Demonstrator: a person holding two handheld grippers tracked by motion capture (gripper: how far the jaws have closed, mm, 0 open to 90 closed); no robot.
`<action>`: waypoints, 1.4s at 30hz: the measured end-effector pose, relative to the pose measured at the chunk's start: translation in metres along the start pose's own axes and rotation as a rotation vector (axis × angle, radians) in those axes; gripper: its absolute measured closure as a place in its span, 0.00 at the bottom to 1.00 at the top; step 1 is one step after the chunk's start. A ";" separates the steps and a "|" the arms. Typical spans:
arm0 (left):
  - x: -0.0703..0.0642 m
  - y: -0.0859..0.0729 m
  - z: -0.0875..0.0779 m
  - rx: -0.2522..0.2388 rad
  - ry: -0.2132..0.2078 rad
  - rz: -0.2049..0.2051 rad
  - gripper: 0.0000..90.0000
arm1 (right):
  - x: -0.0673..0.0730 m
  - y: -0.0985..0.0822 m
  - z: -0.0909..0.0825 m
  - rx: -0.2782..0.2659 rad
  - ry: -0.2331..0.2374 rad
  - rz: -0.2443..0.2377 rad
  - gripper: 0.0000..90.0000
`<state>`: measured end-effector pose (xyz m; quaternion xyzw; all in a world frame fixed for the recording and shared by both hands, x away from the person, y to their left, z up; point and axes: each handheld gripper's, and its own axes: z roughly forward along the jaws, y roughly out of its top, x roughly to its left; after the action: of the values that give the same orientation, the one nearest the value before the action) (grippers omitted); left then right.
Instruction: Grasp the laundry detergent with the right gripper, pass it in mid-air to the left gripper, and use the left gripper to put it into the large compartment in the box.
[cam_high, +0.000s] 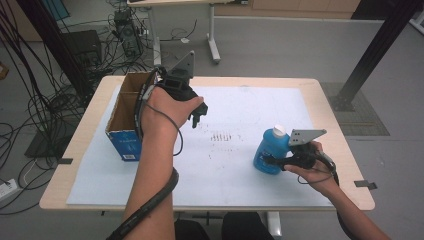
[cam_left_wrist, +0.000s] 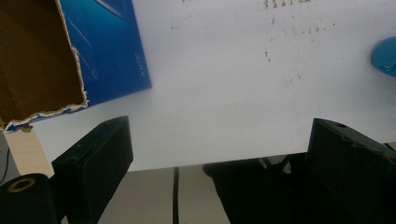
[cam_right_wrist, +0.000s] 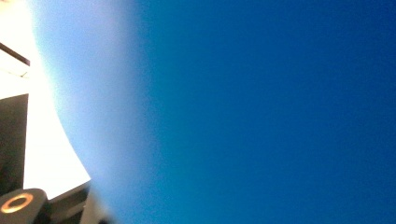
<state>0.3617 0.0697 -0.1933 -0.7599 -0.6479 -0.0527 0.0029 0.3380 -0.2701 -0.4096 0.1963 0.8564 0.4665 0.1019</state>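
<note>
A blue plastic bottle (cam_high: 268, 150) with a white cap stands on the white sheet at the right. My right gripper (cam_high: 273, 161) comes in from the right and is shut on its lower body. In the right gripper view the bottle's blue wall (cam_right_wrist: 261, 112) is pressed up close. An open cardboard box (cam_high: 126, 107) with a blue printed side stands at the table's left; its torn rim and blue side (cam_left_wrist: 109, 51) show in the left gripper view. My left gripper (cam_high: 198, 114) hovers just right of the box, pointing down. Its jaws (cam_left_wrist: 219, 128) stand wide open with nothing between them.
The white sheet (cam_high: 235, 175) covers most of the wooden table (cam_high: 75, 150), with faint dark marks at its middle. Cables (cam_high: 30, 100) lie tangled on the floor to the left. A black post (cam_high: 370, 55) rises at the back right, and another table's legs (cam_high: 213, 35) stand behind.
</note>
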 end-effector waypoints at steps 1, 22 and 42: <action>0.001 0.000 0.000 0.000 0.001 0.005 0.09 | 0.000 0.000 0.000 0.001 0.000 0.000 0.49; -0.003 0.011 0.005 0.020 -0.012 0.116 0.09 | -0.003 0.001 0.000 0.002 0.003 0.039 0.49; 0.012 0.030 -0.013 0.010 -0.016 0.287 0.08 | -0.026 0.041 0.011 0.053 0.061 0.058 0.49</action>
<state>0.3923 0.0762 -0.1779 -0.8450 -0.5330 -0.0425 0.0089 0.3752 -0.2531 -0.3810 0.2095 0.8652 0.4520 0.0567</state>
